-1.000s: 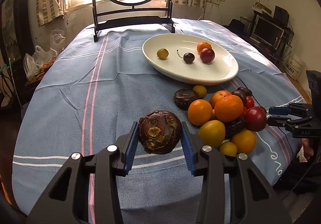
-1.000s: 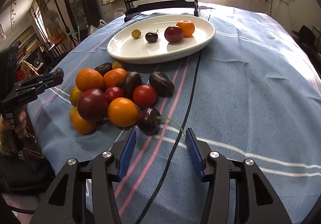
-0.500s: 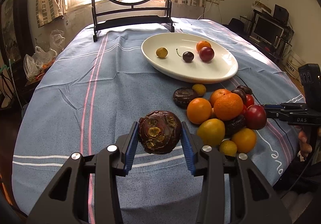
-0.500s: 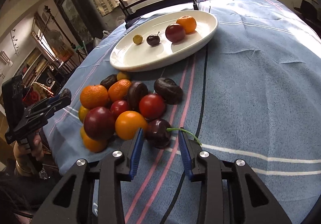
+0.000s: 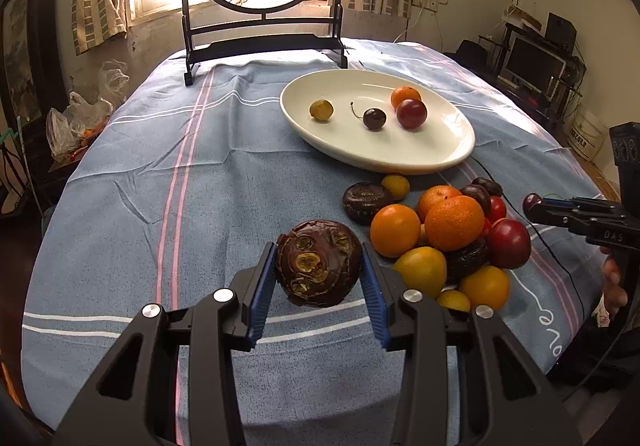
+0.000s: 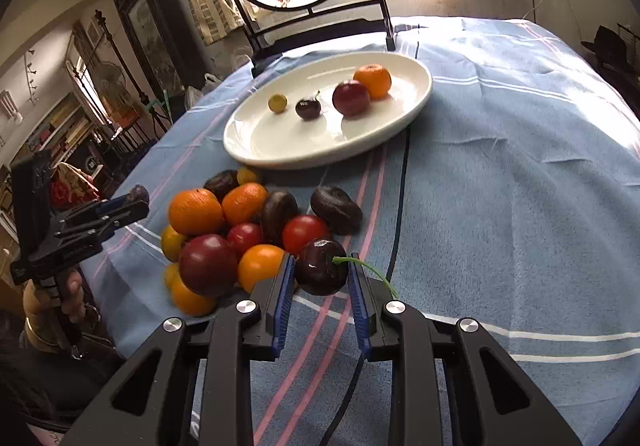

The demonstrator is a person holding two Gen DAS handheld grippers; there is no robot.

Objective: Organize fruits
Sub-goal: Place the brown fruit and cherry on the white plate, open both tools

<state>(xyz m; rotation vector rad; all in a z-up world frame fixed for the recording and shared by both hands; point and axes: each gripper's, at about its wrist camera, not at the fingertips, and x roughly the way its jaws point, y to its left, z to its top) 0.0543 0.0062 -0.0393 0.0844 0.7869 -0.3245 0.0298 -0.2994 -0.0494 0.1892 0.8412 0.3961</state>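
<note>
Right tongs (image 6: 321, 275) just closed on the cherry (image 6: 320, 272); left tongs (image 5: 319, 273) clamping the dark wrinkled fruit (image 5: 317, 262). Lift straight up, clear of the pile (image 6: 224, 230) at left, then forward to the plate (image 6: 256, 150).

"DAS" on the right gripper (image 5: 536, 203) body; tablecloth (image 5: 200, 182) lettering unreadable

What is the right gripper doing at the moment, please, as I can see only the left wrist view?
Observer: The right gripper has just been closing its jaws; both blue pads now press on a dark cherry at the near edge of the fruit pile.
Operator: Thank you. Does that cherry have a stem?
Observer: Yes, a green stem curves out past the pad on the right of the picture, towards the striped cloth.
</note>
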